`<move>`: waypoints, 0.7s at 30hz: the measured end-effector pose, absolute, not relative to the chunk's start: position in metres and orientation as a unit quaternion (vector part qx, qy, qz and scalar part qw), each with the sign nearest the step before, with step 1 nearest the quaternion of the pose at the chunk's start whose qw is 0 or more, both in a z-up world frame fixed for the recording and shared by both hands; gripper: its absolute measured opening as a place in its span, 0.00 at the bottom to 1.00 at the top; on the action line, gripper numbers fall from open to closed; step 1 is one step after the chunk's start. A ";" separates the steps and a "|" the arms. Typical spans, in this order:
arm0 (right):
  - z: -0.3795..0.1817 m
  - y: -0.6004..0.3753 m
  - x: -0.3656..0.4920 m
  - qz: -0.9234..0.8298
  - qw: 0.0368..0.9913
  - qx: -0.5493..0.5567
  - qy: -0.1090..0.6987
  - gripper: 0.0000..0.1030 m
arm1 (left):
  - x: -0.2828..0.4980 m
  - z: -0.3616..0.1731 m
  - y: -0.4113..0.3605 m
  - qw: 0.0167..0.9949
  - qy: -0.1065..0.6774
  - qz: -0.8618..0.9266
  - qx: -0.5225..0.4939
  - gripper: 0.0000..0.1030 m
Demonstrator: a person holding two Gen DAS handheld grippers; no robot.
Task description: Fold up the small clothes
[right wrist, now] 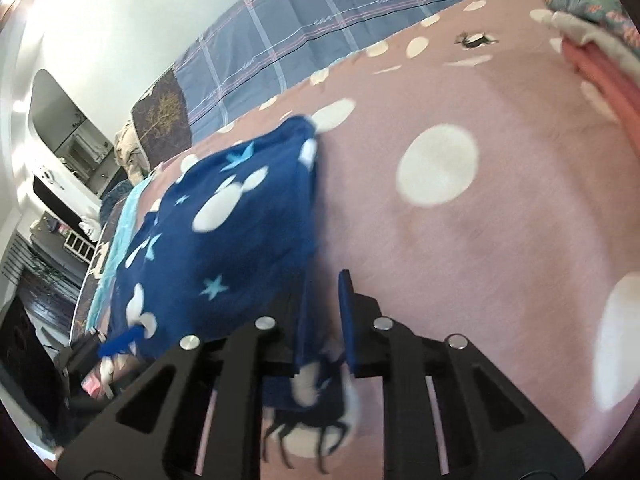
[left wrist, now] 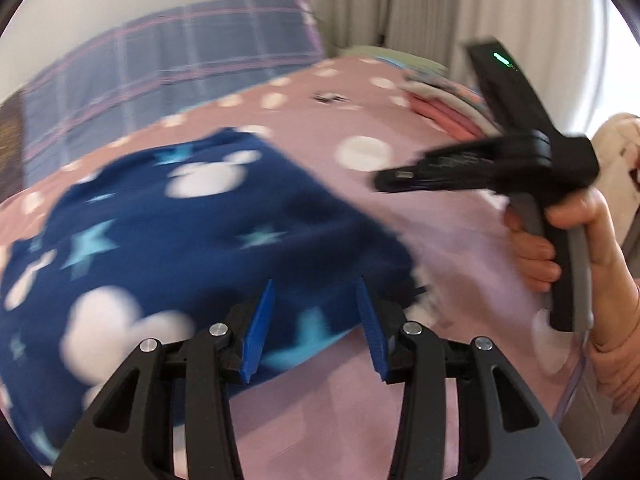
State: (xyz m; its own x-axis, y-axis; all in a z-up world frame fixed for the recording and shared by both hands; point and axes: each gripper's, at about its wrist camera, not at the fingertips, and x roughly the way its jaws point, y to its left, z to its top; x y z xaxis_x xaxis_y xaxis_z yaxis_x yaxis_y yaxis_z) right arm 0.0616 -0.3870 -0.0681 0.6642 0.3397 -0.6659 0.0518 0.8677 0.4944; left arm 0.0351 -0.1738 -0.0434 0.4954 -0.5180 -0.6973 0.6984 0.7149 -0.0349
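Left claw [left wrist: 316,320]: spread, nothing between the pads, above the near edge of the blue garment [left wrist: 168,232]. Right claw [right wrist: 324,320]: nearly together, a fold of blue cloth in the gap; grip too blurred to tell. Garment flat on the pink dotted bed [right wrist: 460,240]. Folded pile [left wrist: 448,112] at the far right. Plaid sheet [right wrist: 320,28] beyond.

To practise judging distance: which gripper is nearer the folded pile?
Right. The right gripper hangs just in front of the folded pile; the left gripper is farther back, over the blue garment.
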 end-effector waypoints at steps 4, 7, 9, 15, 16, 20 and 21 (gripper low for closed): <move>-0.076 -0.391 0.086 0.105 0.860 0.218 0.448 0.16 | 0.041 -0.058 -0.215 0.840 0.377 -0.364 0.140 0.55; -0.090 -0.386 0.106 0.152 0.828 0.219 0.493 0.16 | 0.041 -0.067 -0.233 0.832 0.386 -0.366 0.155 0.58; -0.094 -0.382 0.114 0.180 0.818 0.230 0.495 0.16 | 0.039 -0.073 -0.239 0.833 0.384 -0.362 0.169 0.65; -0.070 -0.349 0.130 0.280 0.816 0.204 0.463 0.16 | 0.049 -0.075 -0.227 0.844 0.400 -0.333 0.131 0.38; -0.069 -0.344 0.130 0.286 0.816 0.193 0.464 0.16 | 0.054 -0.076 -0.223 0.846 0.405 -0.324 0.122 0.30; -0.074 -0.345 0.134 0.291 0.811 0.190 0.471 0.16 | 0.067 -0.074 -0.198 0.840 0.426 -0.331 0.045 0.14; -0.075 -0.351 0.135 0.287 0.810 0.200 0.470 0.17 | 0.068 -0.075 -0.194 0.840 0.429 -0.332 0.036 0.14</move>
State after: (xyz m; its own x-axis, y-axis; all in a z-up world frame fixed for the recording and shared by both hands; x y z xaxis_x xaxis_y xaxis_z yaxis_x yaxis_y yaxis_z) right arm 0.1354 -0.3505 -0.0752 0.3931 0.6526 -0.6478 -0.2765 0.7558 0.5936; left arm 0.0679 -0.1944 -0.0746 0.4122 -0.5260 -0.7439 0.5886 0.7770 -0.2233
